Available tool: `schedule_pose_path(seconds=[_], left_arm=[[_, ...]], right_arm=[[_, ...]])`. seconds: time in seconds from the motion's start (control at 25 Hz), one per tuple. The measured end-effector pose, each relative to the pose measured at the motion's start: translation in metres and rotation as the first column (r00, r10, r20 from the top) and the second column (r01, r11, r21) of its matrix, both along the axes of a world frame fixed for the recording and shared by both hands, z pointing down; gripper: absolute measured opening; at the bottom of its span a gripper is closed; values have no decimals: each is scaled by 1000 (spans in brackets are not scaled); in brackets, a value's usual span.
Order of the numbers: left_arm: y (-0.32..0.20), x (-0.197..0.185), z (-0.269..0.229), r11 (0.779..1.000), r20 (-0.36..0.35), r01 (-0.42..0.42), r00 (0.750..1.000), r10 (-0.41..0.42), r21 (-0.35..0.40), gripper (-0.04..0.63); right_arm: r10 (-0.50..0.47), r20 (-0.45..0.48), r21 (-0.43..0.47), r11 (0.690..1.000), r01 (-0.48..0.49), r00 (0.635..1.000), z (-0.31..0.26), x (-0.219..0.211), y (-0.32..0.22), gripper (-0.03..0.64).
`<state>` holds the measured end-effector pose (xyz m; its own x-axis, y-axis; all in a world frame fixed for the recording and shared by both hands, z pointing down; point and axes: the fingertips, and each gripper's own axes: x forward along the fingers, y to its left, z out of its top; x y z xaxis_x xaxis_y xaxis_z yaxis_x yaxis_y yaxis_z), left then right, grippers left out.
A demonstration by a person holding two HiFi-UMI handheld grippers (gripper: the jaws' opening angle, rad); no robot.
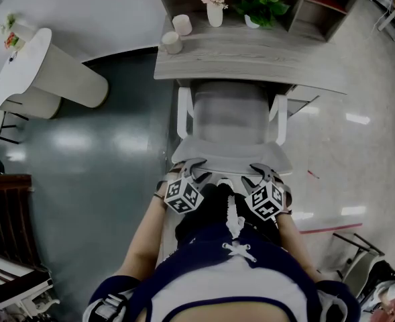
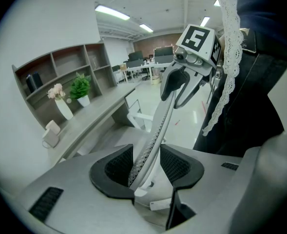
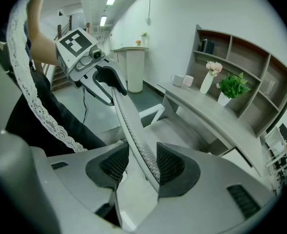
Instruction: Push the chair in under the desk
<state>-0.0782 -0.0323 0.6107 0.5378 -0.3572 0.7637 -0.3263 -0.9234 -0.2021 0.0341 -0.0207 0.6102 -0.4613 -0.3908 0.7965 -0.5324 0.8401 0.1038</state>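
The chair [image 1: 229, 123] stands with its seat partly beneath the counter [image 1: 251, 62], its backrest [image 1: 231, 154] on the side away from the counter, towards the person. The left gripper [image 1: 194, 168] and right gripper [image 1: 264, 170] sit side by side on the backrest's top rim, each clamped on it. At the counter's back stand a vase of flowers [image 1: 214, 5] and a potted plant [image 1: 261, 5]

Front of chair [image 1: 229, 116] seat beneath desk [image 1: 251, 62]; chair base out of sight.
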Motion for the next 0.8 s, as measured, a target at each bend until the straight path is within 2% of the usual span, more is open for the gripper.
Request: schedule_pose_path(seconds=[0.8], left_arm=[[-3,2,0,999,15,-13,1000,13,-32,178]], right_arm=[[8,12,8,1000,-8,1000,-2,1,-1,172]])
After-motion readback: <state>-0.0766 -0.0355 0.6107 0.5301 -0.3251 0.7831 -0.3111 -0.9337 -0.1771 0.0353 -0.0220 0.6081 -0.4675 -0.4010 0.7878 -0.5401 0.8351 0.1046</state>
